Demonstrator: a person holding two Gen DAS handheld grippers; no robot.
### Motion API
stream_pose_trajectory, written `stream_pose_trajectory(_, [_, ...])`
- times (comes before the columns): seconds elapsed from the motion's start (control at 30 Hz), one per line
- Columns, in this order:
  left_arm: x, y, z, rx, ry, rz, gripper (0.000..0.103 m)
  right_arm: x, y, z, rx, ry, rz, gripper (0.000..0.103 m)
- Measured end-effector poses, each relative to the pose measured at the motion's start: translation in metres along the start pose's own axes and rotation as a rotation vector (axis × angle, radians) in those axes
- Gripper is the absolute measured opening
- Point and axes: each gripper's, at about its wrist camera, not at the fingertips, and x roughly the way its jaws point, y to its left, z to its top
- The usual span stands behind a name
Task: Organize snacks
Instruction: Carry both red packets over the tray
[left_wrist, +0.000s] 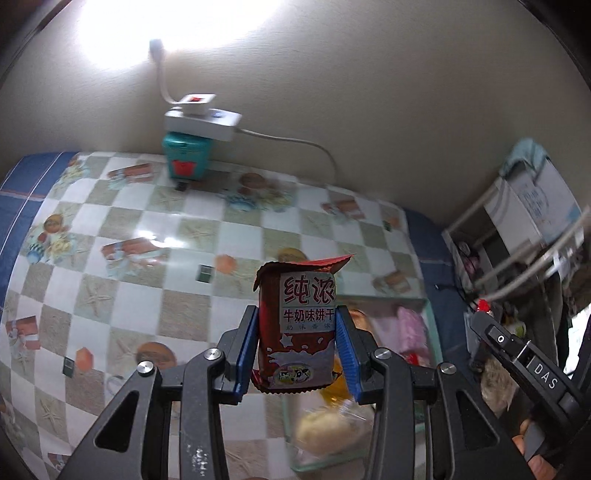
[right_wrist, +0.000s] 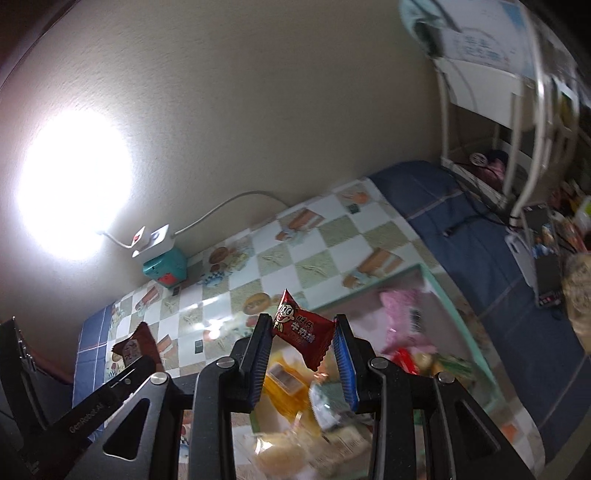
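My left gripper (left_wrist: 298, 332) is shut on a brown milk-biscuit packet (left_wrist: 299, 325), held upright above the checkered tablecloth (left_wrist: 147, 229). The right gripper (right_wrist: 303, 336) is shut on a small red candy wrapper (right_wrist: 301, 332), pinched at its two ends and lifted over a pale green tray (right_wrist: 443, 291) of mixed snacks. That tray (left_wrist: 384, 300) shows below and right of the biscuit packet in the left wrist view, holding pink, yellow and pale packets. In the right wrist view the biscuit packet (right_wrist: 135, 345) and the left gripper's body appear at lower left.
A teal box (left_wrist: 186, 157) with a white power strip (left_wrist: 201, 122) on top stands against the wall at the table's far edge. A white wire rack (right_wrist: 517, 122) with clutter stands to the right, past a blue cloth (right_wrist: 461, 229). A bright light glares on the wall.
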Motion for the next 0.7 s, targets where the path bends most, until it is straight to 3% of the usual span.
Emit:
stream_pose_trajectory(0.33, [0.016, -0.057, -0.015, 0.117, 0.033, -0.013, 0.042, -0.003, -0.044, -0.016, 0.053, 0.052, -0.073, 0.036])
stream_pose_trajectory(0.57, [0.051, -0.079, -0.033, 0.161, 0.117, -0.026, 0.042, 0.035, -0.063, -0.035, 0.064, 0.176, -0.108, 0.036])
stream_pose_trajectory(0.7, [0.065, -0.074, -0.036, 0.134, 0.148, -0.019, 0.042, 0.055, -0.067, -0.044, 0.056, 0.238, -0.117, 0.036])
